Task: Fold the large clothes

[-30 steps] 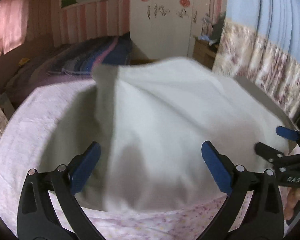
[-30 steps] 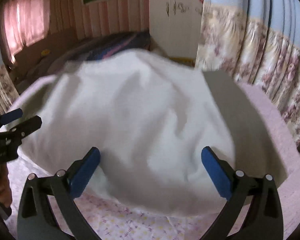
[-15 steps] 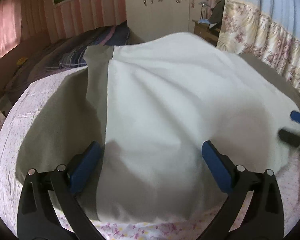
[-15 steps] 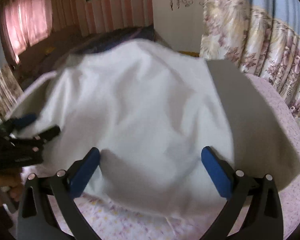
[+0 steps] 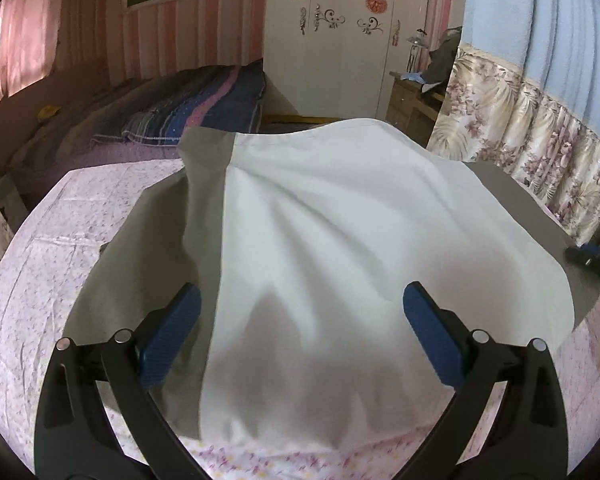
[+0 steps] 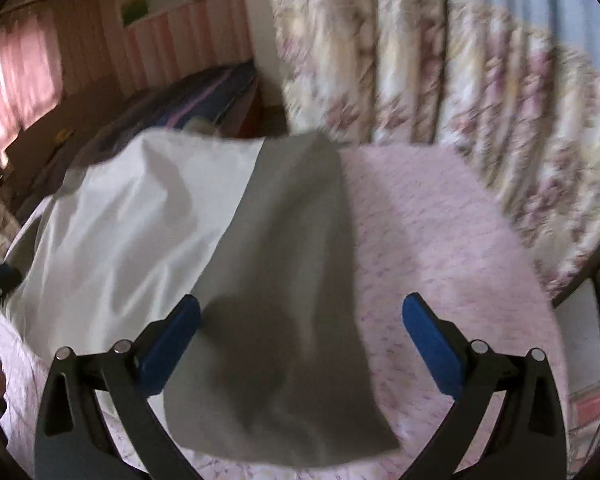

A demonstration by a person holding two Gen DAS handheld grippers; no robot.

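Nearest to us, the left claw [image 5: 300, 332] stands spread wide with nothing between its blue pads, poised just above the near hem of the garment [image 5: 340, 248]; we judge it waits there so that it can come down on the edge for the next fold. The right claw [image 6: 300, 332] is likewise spread and empty, and it faces the grey panel on the garment's right side, with bare sheet under its right finger. The garment, white in the middle with grey panels at both sides, lies spread on the pink flowered bed sheet [image 5: 60, 264], its near hem close to us and its far edge humped up in soft ridges, not yet flat. In the left view the right claw shows only as a dark tip at the far right rim, beside the grey panel. Farther off lie a dark striped quilt [image 5: 204, 108] on a second bed, a white wardrobe [image 5: 332, 40] and flowered curtains [image 6: 440, 80]. Compared with a second ago, the cloth has sunk from a billow onto the sheet and both grey panels now show; the right claw has swung rightward, so its view, now blurred, centres on the grey panel instead of the white middle.
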